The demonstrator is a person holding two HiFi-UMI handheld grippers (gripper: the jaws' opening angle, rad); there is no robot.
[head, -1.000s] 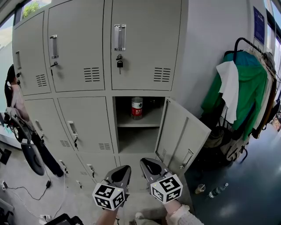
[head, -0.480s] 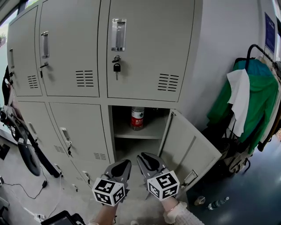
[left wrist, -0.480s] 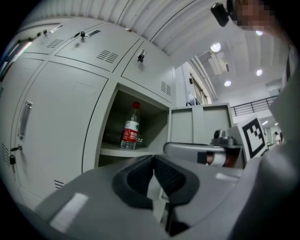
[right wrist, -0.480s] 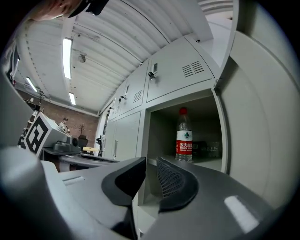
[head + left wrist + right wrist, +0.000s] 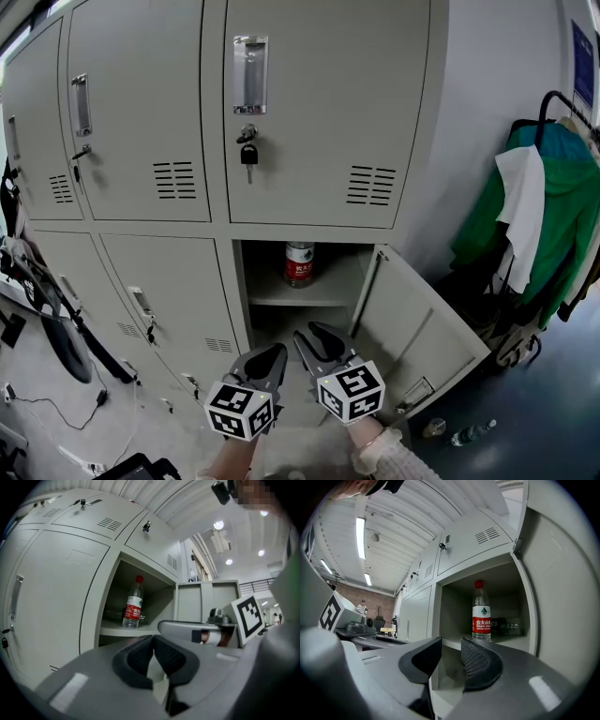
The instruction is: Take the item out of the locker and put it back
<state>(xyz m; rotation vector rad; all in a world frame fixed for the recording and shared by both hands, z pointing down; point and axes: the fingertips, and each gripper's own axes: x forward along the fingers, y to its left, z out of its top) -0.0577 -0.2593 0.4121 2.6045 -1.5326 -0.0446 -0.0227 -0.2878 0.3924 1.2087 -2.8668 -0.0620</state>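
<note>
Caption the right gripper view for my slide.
The right tongs, just opening and empty, face a red-labelled water bottle on the locker shelf.

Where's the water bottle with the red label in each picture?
Head view: the water bottle is just below the middle, standing in the open locker.
Left gripper view: the water bottle is left of the middle, upright.
Right gripper view: the water bottle is right of the middle, upright.
Shared landmark: the shelf it stands on shows in all three views.
</note>
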